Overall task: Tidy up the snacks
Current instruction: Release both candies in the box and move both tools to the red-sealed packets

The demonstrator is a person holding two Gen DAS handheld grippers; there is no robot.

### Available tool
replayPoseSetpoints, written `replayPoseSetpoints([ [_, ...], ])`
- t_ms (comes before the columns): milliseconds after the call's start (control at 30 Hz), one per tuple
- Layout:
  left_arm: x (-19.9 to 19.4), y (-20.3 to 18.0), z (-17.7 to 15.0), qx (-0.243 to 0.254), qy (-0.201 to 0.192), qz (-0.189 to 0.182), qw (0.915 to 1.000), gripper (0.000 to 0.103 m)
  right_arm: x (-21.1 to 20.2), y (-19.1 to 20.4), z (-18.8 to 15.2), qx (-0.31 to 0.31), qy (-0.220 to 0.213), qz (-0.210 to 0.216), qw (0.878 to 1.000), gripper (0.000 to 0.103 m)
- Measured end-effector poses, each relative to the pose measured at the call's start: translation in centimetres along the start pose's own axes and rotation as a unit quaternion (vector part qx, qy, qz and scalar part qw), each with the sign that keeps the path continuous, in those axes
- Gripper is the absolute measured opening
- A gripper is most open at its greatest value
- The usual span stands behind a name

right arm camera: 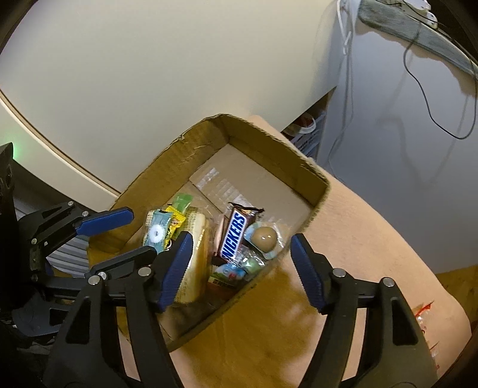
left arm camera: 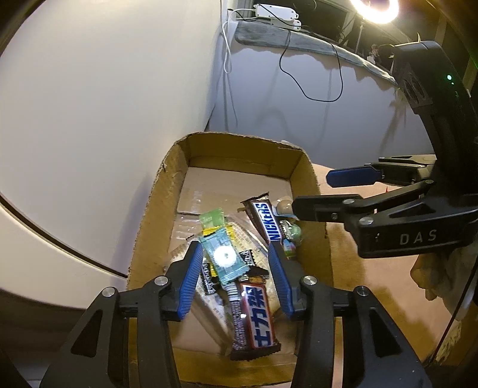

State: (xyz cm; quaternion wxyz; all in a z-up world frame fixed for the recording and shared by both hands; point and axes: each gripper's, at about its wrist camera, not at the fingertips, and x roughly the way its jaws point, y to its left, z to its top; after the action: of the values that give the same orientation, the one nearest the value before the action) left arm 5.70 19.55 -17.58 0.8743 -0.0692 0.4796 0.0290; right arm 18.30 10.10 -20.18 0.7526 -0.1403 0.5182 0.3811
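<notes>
An open cardboard box [left arm camera: 158,215] [right arm camera: 269,149] holds several snacks. Among them are a Snickers bar [left arm camera: 267,221] [right arm camera: 234,232], a second brown bar with blue lettering [left arm camera: 258,319], a teal ring candy [left arm camera: 224,256] [right arm camera: 155,232], a round brown sweet [right arm camera: 264,237] and a wrapped bun [right arm camera: 197,259]. My left gripper [left arm camera: 234,250] is open over the near end of the box, its pads apart from the teal candy and the bar lying between them. My right gripper [right arm camera: 241,240] [left arm camera: 312,192] is open above the box's right side and holds nothing.
The box sits on a beige padded surface [right arm camera: 373,238] next to a white curved panel [left arm camera: 89,119]. Black and white cables [left arm camera: 298,74] hang down the wall behind. A ring lamp [left arm camera: 376,9] glares at top right. A red wrapper [right arm camera: 424,310] lies at the right edge.
</notes>
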Motion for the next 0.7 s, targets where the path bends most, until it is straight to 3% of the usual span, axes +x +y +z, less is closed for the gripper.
replayPoseSetpoints([
  [333,-0.7,-3.2,0.6,0.017,-0.010,-0.023,0.9995,0.049,-3.5,-3.2,-2.4,0.045,-0.025,-0.006,0.999,0.077],
  [700,0.1,-9.7,1.9,0.051,-0.005,-0.075,0.9958,0.049,-9.2,-11.3,-8.9,0.120,-0.049,-0.049,0.990,0.077],
])
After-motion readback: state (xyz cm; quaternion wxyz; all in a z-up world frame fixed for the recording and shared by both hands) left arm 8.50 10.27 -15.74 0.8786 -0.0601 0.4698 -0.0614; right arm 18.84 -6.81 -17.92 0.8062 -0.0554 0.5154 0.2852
